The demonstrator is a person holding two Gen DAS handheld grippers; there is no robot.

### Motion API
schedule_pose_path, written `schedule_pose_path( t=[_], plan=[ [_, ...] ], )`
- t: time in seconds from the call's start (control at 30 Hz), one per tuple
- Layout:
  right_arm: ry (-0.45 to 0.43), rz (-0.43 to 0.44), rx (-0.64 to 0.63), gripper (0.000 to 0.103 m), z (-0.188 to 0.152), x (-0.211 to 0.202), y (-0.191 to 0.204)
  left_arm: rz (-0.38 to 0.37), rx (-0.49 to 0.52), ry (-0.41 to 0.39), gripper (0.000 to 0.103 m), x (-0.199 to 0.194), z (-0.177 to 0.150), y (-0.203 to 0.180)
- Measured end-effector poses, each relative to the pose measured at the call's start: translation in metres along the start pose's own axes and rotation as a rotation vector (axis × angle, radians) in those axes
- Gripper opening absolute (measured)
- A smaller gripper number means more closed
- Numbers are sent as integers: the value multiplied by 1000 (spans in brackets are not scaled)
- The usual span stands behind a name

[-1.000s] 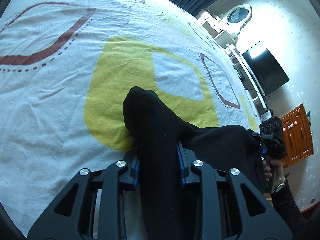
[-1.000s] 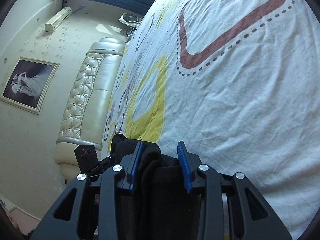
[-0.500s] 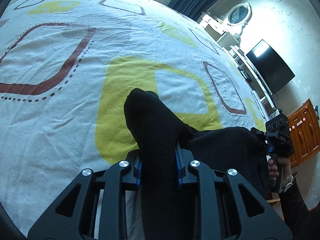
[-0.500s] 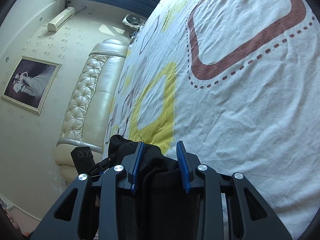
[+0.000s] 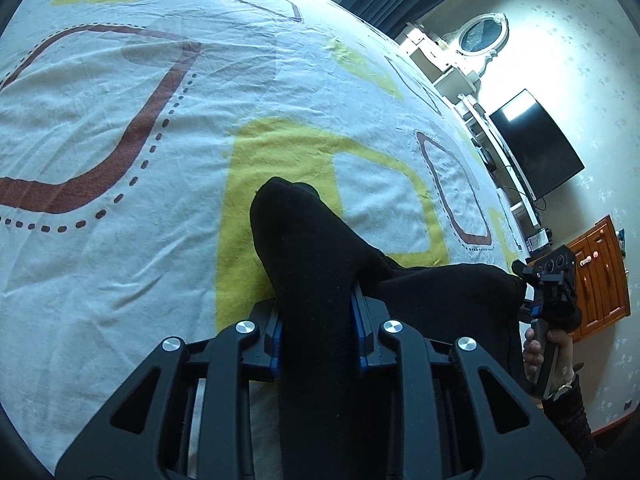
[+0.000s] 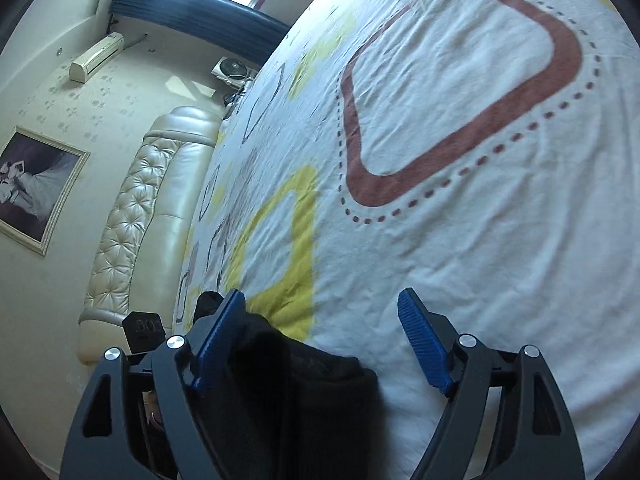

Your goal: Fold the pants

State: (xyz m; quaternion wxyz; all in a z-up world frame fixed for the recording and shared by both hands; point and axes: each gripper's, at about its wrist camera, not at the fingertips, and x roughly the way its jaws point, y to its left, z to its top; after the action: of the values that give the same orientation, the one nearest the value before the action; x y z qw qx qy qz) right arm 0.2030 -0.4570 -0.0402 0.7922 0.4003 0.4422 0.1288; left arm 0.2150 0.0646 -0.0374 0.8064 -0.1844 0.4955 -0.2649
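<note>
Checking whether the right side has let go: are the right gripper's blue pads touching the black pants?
Cannot tell. In the right wrist view the right gripper has just opened; the far pad stands clear of the black pants, but the near pad overlaps the cloth.

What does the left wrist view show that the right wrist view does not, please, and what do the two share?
Only the left wrist view shows the television, the oval mirror, the wooden cabinet and the left tool shut on the black pants.

Only the right wrist view shows the tufted headboard, the framed picture, the air conditioner and the right tool, whose jaws have just opened, with the cloth lying loose between them.

Both show the pants and the patterned bedsheet.
</note>
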Motion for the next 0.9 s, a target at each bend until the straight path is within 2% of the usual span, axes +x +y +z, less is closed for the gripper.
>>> schedule_pose_path(
  t=[0.1, 0.23, 0.3, 0.43, 0.5, 0.6, 0.67, 0.73, 0.77, 0.8, 0.9],
  plan=[
    [25, 34, 25, 80, -10, -7, -12, -19, -32, 4, 27, 2, 1, 4],
    [75, 58, -11, 80, -15, -5, -8, -23, -44, 1, 28, 2, -2, 6],
    [95, 112, -7, 86, -20, -5, -7, -27, -48, 2, 28, 2, -2, 6],
    [125, 198, -32, 86, -33, -3, -7, -31, -61, 5, 30, 5, -2, 8],
    [117, 266, -12, 91, -36, -2, -7, -36, -70, 3, 31, 6, -2, 10],
    [105, 245, 10, 91, -33, 5, -6, -43, -79, -1, 31, 6, -3, 12],
    [136, 208, -46, 91, -33, 12, 4, -46, -85, -1, 31, 6, -3, 13],
    [147, 167, -67, 87, -33, 17, 11, -42, -84, -2, 31, 6, -2, 13],
    [142, 143, -55, 72, -32, 18, 12, -39, -84, -4, 31, 6, -3, 12],
    [137, 127, -38, 48, -32, 20, 10, -31, -85, -9, 31, 4, -2, 12],
    [108, 111, -47, 43, -30, 22, 13, -13, -92, -28, 31, 0, -2, 13]
  ],
)
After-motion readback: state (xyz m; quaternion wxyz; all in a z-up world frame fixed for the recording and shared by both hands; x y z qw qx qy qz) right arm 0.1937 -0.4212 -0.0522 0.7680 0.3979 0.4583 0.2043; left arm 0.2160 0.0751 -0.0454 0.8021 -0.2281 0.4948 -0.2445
